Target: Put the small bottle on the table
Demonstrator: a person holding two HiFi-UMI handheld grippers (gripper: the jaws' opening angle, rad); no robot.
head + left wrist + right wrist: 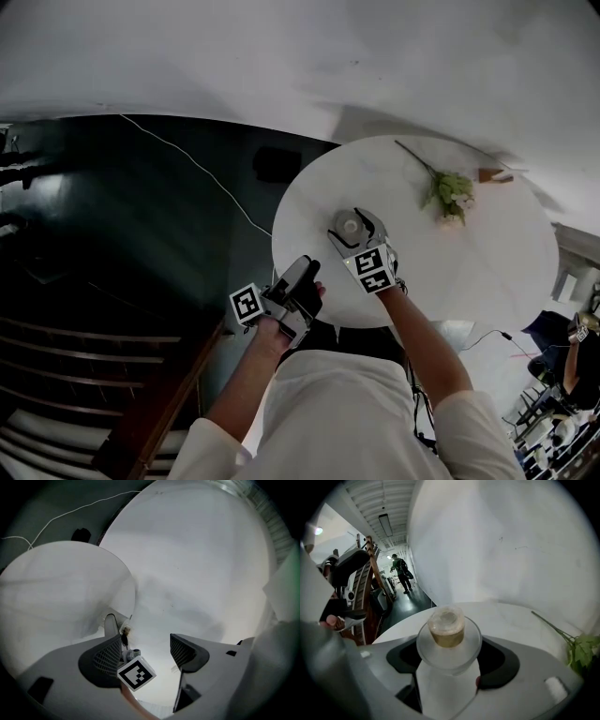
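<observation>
Closest of all, the small bottle (447,634) was gripped on both sides by the right hand-held gripper (357,231), low over the near part of the round white surface (487,253). Whether its bottom was touching could not be told. The putting-down step seemed to be in hand. Next, the bottle would need to be set flat and let go. The left hand-held gripper (146,652) was seen open and empty by the edge. A flower (448,194) was laid farther back, with a dark floor (112,216) and a white wall (281,56) around.
</observation>
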